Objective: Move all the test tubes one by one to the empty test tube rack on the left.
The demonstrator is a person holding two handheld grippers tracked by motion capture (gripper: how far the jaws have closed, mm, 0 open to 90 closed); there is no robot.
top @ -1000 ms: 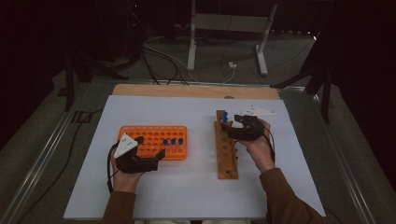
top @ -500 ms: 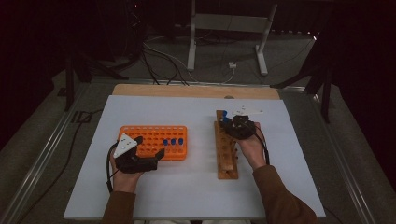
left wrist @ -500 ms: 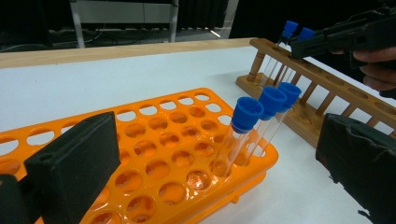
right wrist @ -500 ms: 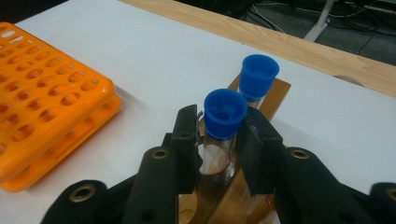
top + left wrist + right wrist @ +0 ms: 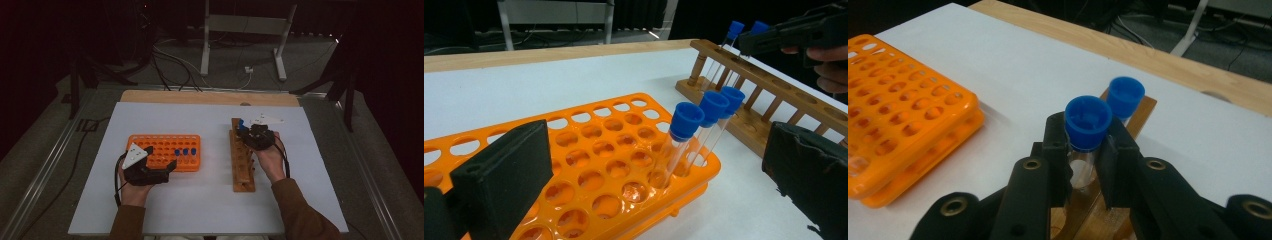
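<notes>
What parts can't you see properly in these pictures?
- Lower end of the clear blue-capped test tube: right gripper view, hidden behind the right gripper closed on it.
- Near end of the orange plastic tube rack: left gripper view, covered by the left gripper's own black jaw and cut off by the bottom edge.
- Holes in the long wooden rack: high view, too small to count.

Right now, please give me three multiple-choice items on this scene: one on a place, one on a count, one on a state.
1. Where does the clear blue-capped tube in the right gripper stand?
A. long wooden rack
B. orange plastic rack
C. flat on the white table

2. How many blue-capped tubes stand in the orange rack?
A. one
B. three
C. six

3. The left gripper is:
A. shut on a tube
B. open
C. shut on the orange rack

Key: 1 A, the tube rises from the wooden rack; 2 B, three caps stand in a row; 3 B, its jaws stand wide apart.
</notes>
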